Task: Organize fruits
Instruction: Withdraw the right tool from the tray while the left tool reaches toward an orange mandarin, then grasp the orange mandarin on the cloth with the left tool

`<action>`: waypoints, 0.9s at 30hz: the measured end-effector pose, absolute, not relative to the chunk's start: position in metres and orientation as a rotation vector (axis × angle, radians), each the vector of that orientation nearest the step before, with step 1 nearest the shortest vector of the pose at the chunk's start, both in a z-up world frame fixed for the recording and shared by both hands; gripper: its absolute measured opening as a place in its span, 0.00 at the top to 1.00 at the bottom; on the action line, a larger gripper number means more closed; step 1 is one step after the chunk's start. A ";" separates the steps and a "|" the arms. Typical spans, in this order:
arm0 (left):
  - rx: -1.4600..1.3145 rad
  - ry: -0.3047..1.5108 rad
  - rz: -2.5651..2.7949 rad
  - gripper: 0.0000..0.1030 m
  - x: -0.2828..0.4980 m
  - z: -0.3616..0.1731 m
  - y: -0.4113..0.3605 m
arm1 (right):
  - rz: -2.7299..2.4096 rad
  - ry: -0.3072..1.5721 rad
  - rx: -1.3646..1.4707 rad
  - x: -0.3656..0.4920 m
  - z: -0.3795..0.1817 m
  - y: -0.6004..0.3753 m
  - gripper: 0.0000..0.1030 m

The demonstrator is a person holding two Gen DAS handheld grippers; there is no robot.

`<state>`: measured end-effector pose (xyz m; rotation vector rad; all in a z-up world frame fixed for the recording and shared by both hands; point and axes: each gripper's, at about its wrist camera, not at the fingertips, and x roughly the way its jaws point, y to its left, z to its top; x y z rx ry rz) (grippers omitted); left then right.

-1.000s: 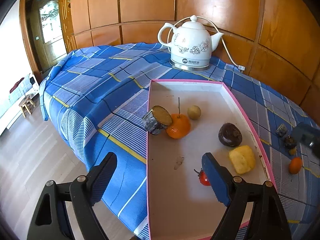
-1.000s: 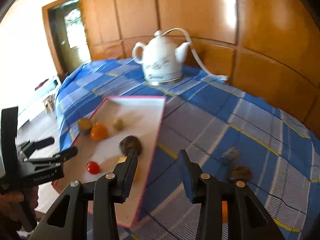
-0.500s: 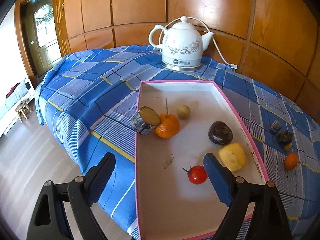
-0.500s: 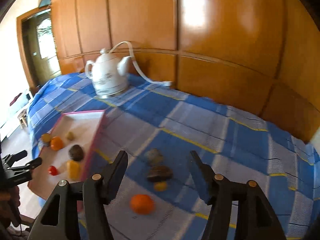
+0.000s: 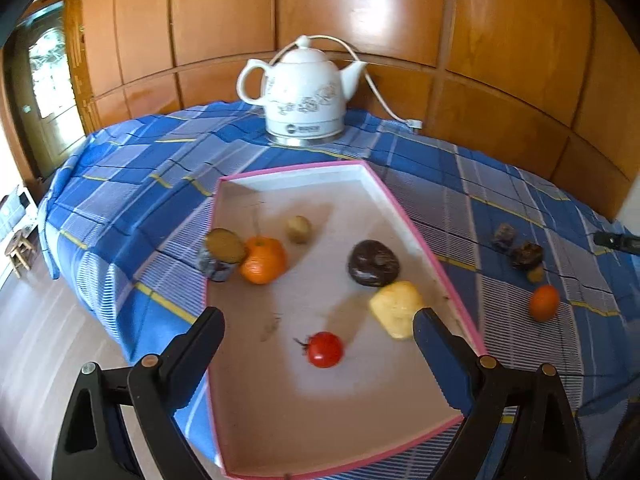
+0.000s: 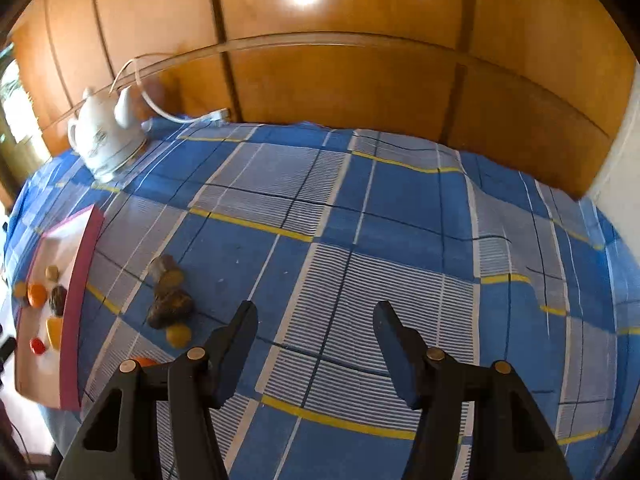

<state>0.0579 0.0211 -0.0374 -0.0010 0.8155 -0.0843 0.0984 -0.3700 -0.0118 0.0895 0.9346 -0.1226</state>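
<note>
The left claw point(image 5: 318, 338) is held with its jaws wide apart over the near end of the pink-rimmed tray point(image 5: 416, 236); nothing is clamped, and a small red tomato point(image 5: 325, 349) lies on the tray floor between them. The jaws have just been opening further.

The right claw point(image 6: 314, 330) is held apart and empty over bare blue checked cloth point(image 6: 400, 208) on the worktop. The loose fruit is found to its left: a small orange point(image 6: 143, 361), half hidden behind the left finger, with a yellow fruit point(image 6: 178, 335) and dark pieces point(image 6: 170, 307) just beyond, between claw and tray. The right hand is judged the nearer one.

Compared with a second ago, the right claw's view is swung from the tray out over the open cloth, and its jaws are wider.
</note>
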 end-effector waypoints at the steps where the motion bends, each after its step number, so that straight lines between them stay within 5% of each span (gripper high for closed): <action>1: 0.000 0.821 -0.098 0.08 0.058 -0.038 0.017 | -0.118 0.935 0.101 0.098 -0.011 -0.371 0.41; 27: 0.118 0.953 -0.576 0.19 0.083 -0.042 -0.142 | -0.116 0.966 0.189 0.098 -0.011 -0.379 0.41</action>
